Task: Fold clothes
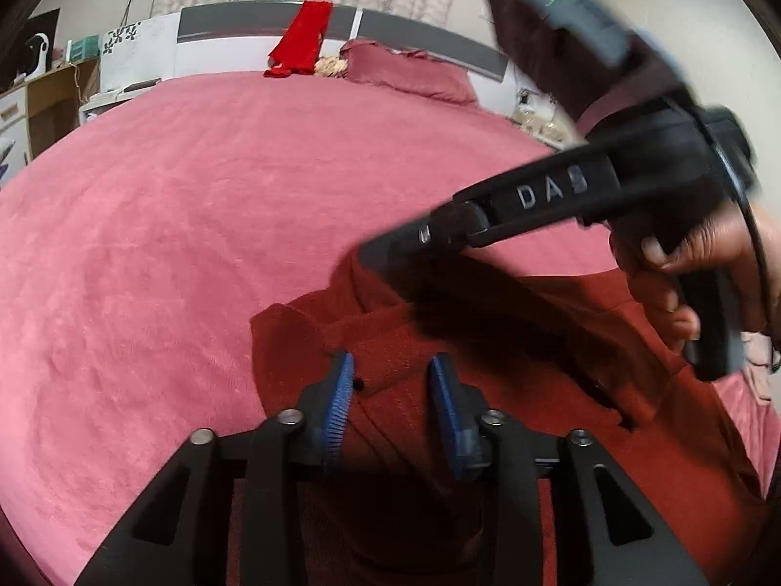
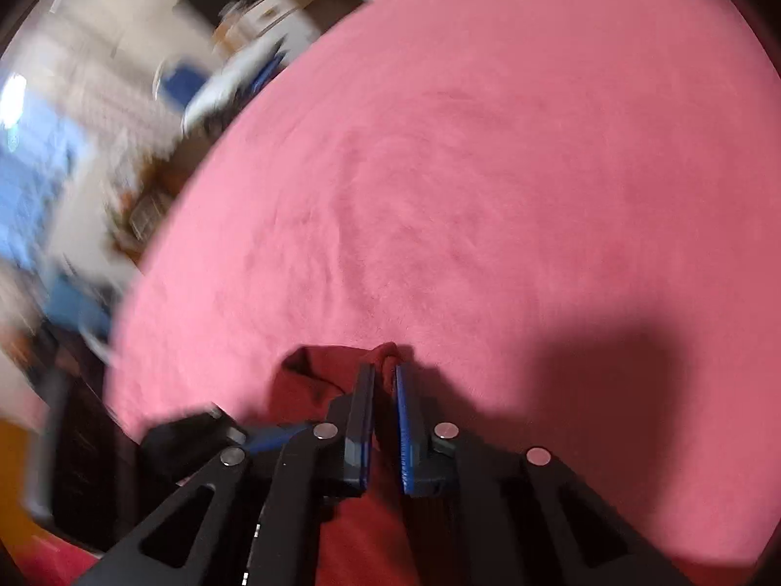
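Red garment [image 1: 512, 390] lies on the pink bed [image 1: 195, 244]: soft, limp, light; best gripped at edges. Left gripper [image 1: 390, 381] part-open above it, holding nothing. Right gripper [image 2: 385, 381] pinches a fold.

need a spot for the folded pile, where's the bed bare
Bare pink fleece bedspread runs from the rust-red knit garment to the maroon pillow at the headboard. Crowded at the near right, where both claws, left and right, work the garment.
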Motion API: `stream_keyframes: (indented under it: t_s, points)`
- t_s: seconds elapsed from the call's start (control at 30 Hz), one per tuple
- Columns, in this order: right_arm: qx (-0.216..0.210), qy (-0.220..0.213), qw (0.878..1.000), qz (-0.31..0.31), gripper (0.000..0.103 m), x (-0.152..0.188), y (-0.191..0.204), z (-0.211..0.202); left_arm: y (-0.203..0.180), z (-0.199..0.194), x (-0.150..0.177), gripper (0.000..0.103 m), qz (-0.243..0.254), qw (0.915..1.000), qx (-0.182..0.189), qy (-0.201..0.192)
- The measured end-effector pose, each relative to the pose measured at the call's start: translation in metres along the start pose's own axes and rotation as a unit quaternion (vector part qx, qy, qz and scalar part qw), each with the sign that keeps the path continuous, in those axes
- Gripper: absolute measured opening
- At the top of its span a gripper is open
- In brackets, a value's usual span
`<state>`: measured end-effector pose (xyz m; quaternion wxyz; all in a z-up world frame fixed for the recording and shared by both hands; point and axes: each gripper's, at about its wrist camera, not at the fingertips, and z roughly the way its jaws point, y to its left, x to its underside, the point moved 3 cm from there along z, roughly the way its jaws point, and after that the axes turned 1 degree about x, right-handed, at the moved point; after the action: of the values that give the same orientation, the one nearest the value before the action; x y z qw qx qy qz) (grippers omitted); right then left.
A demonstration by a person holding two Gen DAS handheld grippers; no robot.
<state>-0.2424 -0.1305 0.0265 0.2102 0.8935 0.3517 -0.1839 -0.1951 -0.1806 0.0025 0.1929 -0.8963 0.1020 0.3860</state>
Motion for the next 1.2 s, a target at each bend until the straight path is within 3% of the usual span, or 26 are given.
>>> stream_keyframes:
  t_s: [0.07,0.1,0.13,0.23,0.3,0.4,0.47,0.5,0.6,0.7,0.77,0.8,0.87,1.0,1.1,1.13,1.2]
  points:
    - [0.100,-0.051,0.987,-0.115,0.006,0.001,0.028,-0.016,0.002,-0.002,0.002,0.048,-0.003,0.9999,0.010,-0.008]
    - [0.141,-0.073,0.970,-0.185,0.006,0.010,0.046,-0.019,0.003,-0.003,0.003,0.052,-0.006,0.9998,0.013,-0.012]
    - [0.179,-0.094,0.945,-0.258,0.006,0.023,0.065,-0.020,0.007,-0.005,0.004,0.062,-0.013,0.9998,0.011,-0.014]
    - [0.231,-0.119,0.886,-0.385,0.006,0.063,0.095,-0.012,0.010,-0.009,0.009,0.062,-0.014,0.9998,0.003,-0.014]
    - [0.221,-0.132,0.893,-0.369,0.008,0.073,0.090,-0.014,0.010,-0.011,0.012,0.062,-0.008,0.9999,-0.003,-0.014]
    - [0.141,-0.120,0.938,-0.291,0.012,0.072,0.077,-0.018,0.008,-0.017,0.018,0.064,-0.011,0.9998,-0.007,-0.013]
    - [0.063,-0.101,0.969,-0.217,0.016,0.077,0.065,-0.025,0.007,-0.021,0.022,0.068,-0.013,0.9998,-0.009,-0.013]
    - [0.041,-0.108,0.975,-0.192,0.019,0.078,0.061,-0.033,0.009,-0.025,0.023,0.068,-0.016,0.9997,-0.013,-0.015]
    - [-0.008,-0.145,0.981,-0.130,0.020,0.084,0.058,-0.063,0.014,-0.041,0.029,0.072,-0.039,0.9983,-0.038,-0.019]
    - [-0.035,-0.193,0.979,-0.061,0.021,0.097,0.037,-0.100,0.020,-0.048,0.024,0.072,-0.070,0.9943,-0.070,-0.039]
    - [0.001,-0.214,0.976,-0.021,0.021,0.101,0.020,-0.114,0.019,-0.056,0.017,0.072,-0.085,0.9897,-0.092,-0.068]
    - [0.036,-0.213,0.976,0.008,0.021,0.102,0.007,-0.114,0.017,-0.059,0.010,0.072,-0.088,0.9882,-0.097,-0.080]
    - [0.066,-0.189,0.977,0.070,0.024,0.100,-0.014,-0.103,0.013,-0.065,-0.002,0.072,-0.093,0.9847,-0.106,-0.103]
    - [0.014,-0.162,0.983,0.082,0.024,0.090,0.002,-0.061,-0.008,-0.048,-0.046,0.073,-0.064,0.9836,-0.108,-0.129]
    - [0.037,-0.098,0.994,-0.006,0.028,0.095,0.042,-0.021,-0.032,-0.029,-0.066,0.075,-0.028,0.9864,-0.109,-0.120]
    - [0.054,-0.112,0.992,-0.027,0.028,0.097,0.052,-0.027,-0.040,-0.026,-0.066,0.075,-0.017,0.9868,-0.113,-0.115]
    - [0.030,-0.136,0.990,-0.008,0.028,0.102,0.053,-0.048,-0.048,-0.016,-0.072,0.075,0.000,0.9865,-0.123,-0.108]
